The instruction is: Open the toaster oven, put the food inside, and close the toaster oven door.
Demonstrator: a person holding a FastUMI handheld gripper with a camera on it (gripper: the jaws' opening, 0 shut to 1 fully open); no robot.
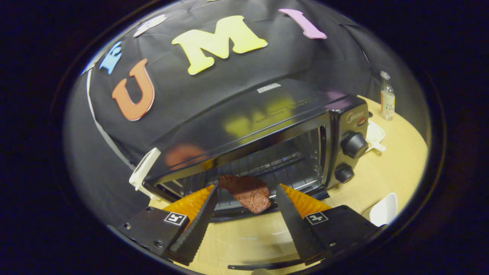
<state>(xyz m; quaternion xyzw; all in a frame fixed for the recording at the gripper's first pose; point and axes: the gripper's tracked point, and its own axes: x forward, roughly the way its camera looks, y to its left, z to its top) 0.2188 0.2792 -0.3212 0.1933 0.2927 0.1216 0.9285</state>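
Note:
A black toaster oven stands on a light wooden table with its door folded down flat toward me. The door's handle bar shows at the near edge. A reddish-brown slab of food lies at the front of the oven's opening, on the edge of the wire rack, and sticks out slightly over the sill. My gripper is open above the door, its fingertips on either side of the food. The left fingertip is at the food's end. A small gap separates the right fingertip from the food.
Two knobs sit on the oven's right panel. A small glass bottle and a white dish are behind the oven on the right. A white bowl sits on the table near the right finger. A white object leans at the oven's left.

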